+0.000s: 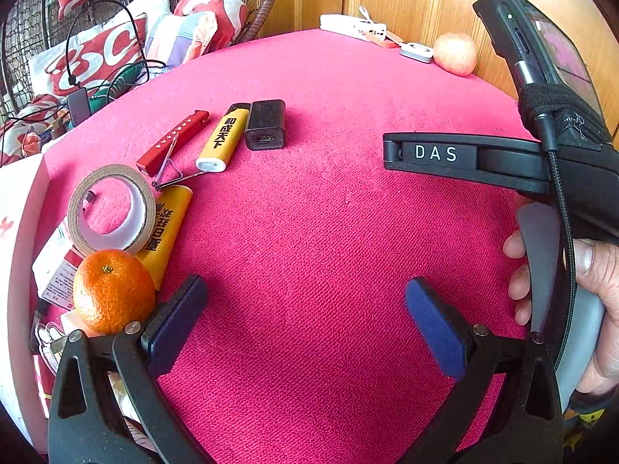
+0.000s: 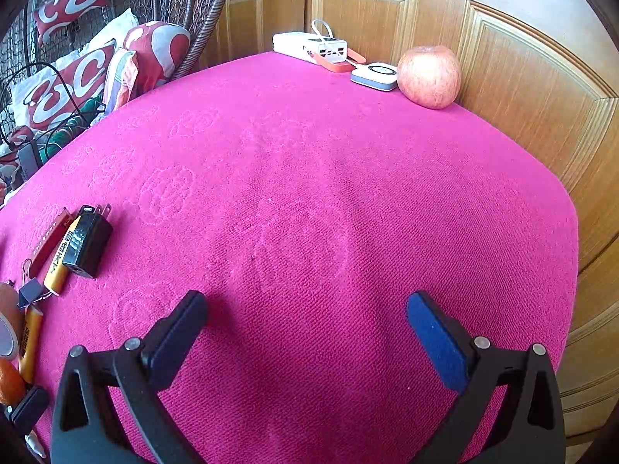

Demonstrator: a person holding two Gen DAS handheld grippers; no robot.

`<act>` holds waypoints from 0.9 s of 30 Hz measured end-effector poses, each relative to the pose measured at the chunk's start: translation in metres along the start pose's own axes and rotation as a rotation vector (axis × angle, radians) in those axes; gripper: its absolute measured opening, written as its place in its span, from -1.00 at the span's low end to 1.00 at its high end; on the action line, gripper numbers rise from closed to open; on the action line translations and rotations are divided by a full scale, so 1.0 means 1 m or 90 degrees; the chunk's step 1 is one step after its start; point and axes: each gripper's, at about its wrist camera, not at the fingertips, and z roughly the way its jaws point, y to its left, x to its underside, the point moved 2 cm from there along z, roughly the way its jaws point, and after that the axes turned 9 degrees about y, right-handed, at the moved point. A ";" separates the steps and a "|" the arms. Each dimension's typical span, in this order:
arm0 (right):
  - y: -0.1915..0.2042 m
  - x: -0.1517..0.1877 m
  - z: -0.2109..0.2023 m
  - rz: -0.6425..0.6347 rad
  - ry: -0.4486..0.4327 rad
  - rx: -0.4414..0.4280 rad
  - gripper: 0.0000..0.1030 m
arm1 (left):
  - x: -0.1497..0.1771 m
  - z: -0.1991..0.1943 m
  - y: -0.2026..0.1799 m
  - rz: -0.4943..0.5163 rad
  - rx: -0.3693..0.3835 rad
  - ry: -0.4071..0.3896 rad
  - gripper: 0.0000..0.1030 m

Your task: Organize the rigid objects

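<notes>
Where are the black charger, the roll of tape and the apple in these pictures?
black charger (image 1: 265, 123): left wrist view, on its top face.
roll of tape (image 1: 145, 197): left wrist view, on the right side of its brown ring.
apple (image 2: 428, 76): right wrist view, on the middle of its red skin.

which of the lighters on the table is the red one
The slim red lighter at the far left of the row. The two others, one beside the black charger and one under the tape roll, are yellow.
</notes>
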 end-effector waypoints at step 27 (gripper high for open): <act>-0.001 0.001 0.001 0.002 0.015 -0.008 1.00 | 0.001 0.000 -0.001 0.000 -0.001 -0.002 1.00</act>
